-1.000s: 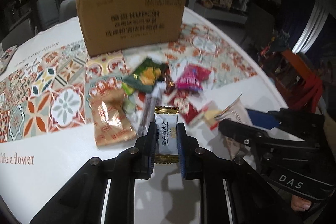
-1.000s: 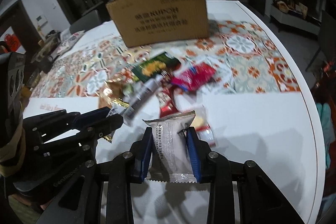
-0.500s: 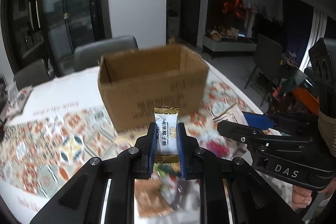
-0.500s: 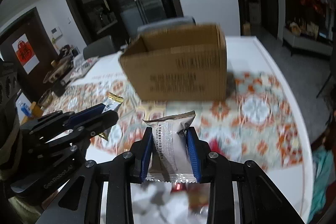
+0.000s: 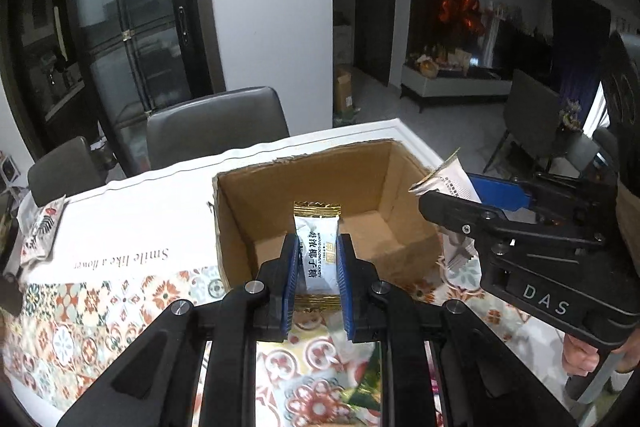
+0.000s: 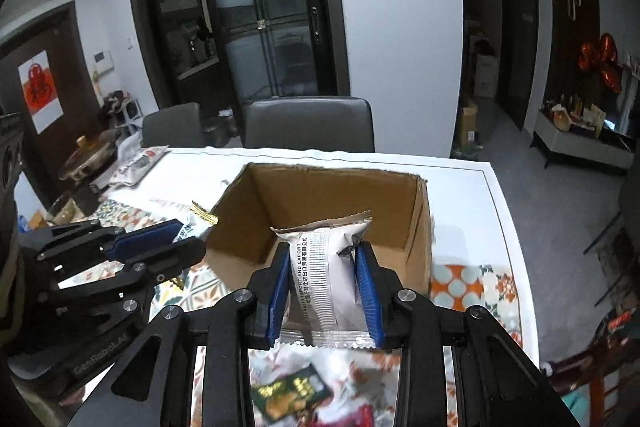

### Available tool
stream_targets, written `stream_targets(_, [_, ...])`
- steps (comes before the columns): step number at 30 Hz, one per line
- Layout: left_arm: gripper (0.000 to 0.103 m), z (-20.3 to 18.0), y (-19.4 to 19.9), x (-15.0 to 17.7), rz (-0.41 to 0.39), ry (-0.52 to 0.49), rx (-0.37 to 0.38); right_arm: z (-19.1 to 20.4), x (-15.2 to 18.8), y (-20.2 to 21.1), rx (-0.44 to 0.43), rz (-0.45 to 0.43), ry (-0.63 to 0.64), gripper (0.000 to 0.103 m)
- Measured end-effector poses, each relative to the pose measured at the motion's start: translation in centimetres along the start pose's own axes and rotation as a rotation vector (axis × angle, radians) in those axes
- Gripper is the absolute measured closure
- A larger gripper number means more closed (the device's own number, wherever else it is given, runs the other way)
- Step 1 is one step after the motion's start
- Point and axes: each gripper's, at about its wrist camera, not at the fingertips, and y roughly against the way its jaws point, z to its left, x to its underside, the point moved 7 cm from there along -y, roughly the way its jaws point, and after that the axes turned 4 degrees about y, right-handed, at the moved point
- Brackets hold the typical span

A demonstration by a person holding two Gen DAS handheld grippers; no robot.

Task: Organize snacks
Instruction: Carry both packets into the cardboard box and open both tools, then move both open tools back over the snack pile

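Candy [image 5: 318,251] sits pinched upright between our left gripper's [image 5: 317,267] blue pads, held over the near wall of the open box [image 5: 240,223]. Our right gripper [image 6: 323,279] clamps a silver packet [image 6: 328,267] the same way, just before the box's [image 6: 240,227] near rim. We see loose snacks [image 6: 290,397] blurred on the patterned cloth [image 5: 100,311] beneath both grippers.

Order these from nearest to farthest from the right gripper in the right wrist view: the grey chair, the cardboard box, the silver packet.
1. Silver packet: clamped in the right gripper.
2. Cardboard box: open, just ahead.
3. Grey chair: behind the table's far edge.
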Motion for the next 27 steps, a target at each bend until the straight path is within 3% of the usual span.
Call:
stream_targets(13, [0.082, 2.3, -5.8, -1.2, 0.120, 0.052, -0.022, -2.6, -1.3, -7.0, -0.005, 0.145, -0.064, 0.069])
stream_targets(14, [0.078, 2.5, -5.9, -1.2, 0.118, 0.055, -0.033, -2.6, -1.3, -7.2, -0.006, 0.149, -0.063, 0.069])
stream_targets(15, [0.068, 2.6, -6.0, -1.2, 0.117, 0.056, -0.045, -2.7, -1.3, -7.4, -0.003, 0.149, -0.066, 0.068])
stream_targets(18, [0.058, 3.0, -5.2, -0.8, 0.101, 0.059, -0.052, -3.1, -0.9, -7.4, 0.026, 0.155, -0.076, 0.047])
stream_targets(21, [0.043, 3.1, -3.5, -0.1, 0.067, 0.078, -0.060, -3.1, -0.3, -6.4, 0.038, 0.138, -0.068, 0.046])
stream_targets(27, [0.032, 3.5, 0.3, 1.4, -0.028, 0.085, -0.131, -1.6, 1.4, -3.3, 0.035, 0.098, -0.036, 0.046])
